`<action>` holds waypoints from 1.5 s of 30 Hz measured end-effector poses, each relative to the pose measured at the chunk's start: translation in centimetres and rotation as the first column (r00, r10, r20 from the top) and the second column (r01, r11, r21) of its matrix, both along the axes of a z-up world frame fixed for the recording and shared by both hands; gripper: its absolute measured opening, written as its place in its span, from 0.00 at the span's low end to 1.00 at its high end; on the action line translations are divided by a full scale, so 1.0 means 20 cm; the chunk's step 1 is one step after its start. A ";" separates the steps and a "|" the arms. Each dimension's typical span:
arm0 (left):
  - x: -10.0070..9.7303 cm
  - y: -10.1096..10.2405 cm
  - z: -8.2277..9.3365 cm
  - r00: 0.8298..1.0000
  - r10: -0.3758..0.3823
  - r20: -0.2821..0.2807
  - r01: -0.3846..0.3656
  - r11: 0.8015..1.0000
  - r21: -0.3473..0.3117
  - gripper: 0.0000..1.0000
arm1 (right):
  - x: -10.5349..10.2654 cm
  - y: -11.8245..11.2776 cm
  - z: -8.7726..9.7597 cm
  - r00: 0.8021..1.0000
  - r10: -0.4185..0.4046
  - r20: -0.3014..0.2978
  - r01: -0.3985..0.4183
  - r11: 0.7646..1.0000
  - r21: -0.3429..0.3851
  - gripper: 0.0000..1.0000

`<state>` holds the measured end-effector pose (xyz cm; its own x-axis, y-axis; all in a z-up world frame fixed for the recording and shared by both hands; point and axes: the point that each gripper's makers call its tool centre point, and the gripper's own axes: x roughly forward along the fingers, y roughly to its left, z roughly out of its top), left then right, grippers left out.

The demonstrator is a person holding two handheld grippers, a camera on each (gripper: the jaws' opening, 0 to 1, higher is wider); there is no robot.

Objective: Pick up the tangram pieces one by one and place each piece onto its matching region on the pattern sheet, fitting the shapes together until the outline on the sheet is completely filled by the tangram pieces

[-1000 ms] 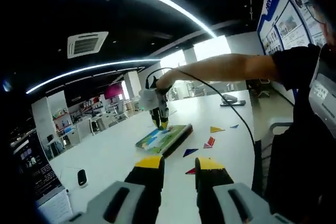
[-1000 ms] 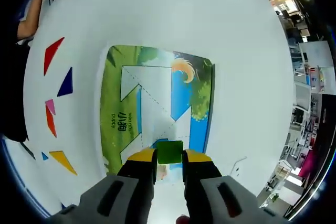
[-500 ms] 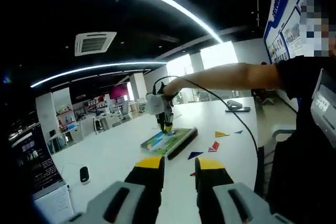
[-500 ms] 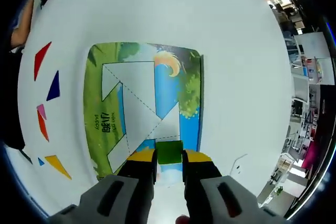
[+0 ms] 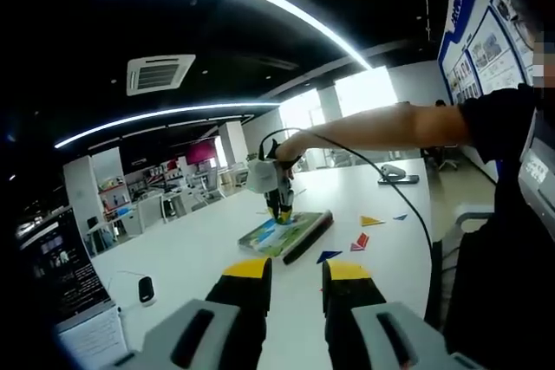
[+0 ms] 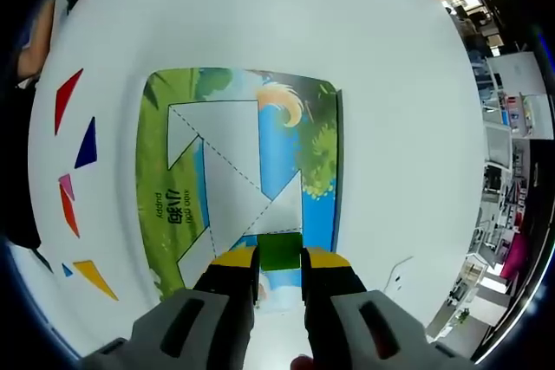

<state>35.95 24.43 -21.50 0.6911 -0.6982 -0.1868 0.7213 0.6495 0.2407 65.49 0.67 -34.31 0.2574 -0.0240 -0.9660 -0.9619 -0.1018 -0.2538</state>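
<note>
1. Since the earlier frame, the right gripper [image 6: 279,259], still clenched on the green square tangram piece [image 6: 280,249], sits lower over the illustrated pattern sheet [image 6: 156,171]
2. Loose red triangle piece [image 6: 66,97] lies beside the sheet
3. Left gripper [image 5: 296,273] jaws parted, holding nothing

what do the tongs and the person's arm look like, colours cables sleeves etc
Both tongs, left and right, have grey moulded bodies with dark slots and black jaws capped in yellow. In the left gripper view the right tongs carry a whitish housing, and a black cable trails from them. The person wears a black short sleeve.
</note>
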 end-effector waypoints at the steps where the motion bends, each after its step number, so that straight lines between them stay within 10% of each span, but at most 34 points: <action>1: 0.00 0.00 0.00 1.000 0.001 0.001 -0.001 1.000 0.000 0.25 | 0.00 0.00 0.00 1.000 -0.005 -0.001 0.005 1.000 0.003 0.21; 45: 0.02 -0.02 0.01 1.000 0.001 0.020 -0.001 1.000 0.011 0.25 | 0.01 0.03 0.11 0.995 0.039 0.096 -0.044 0.998 0.052 0.31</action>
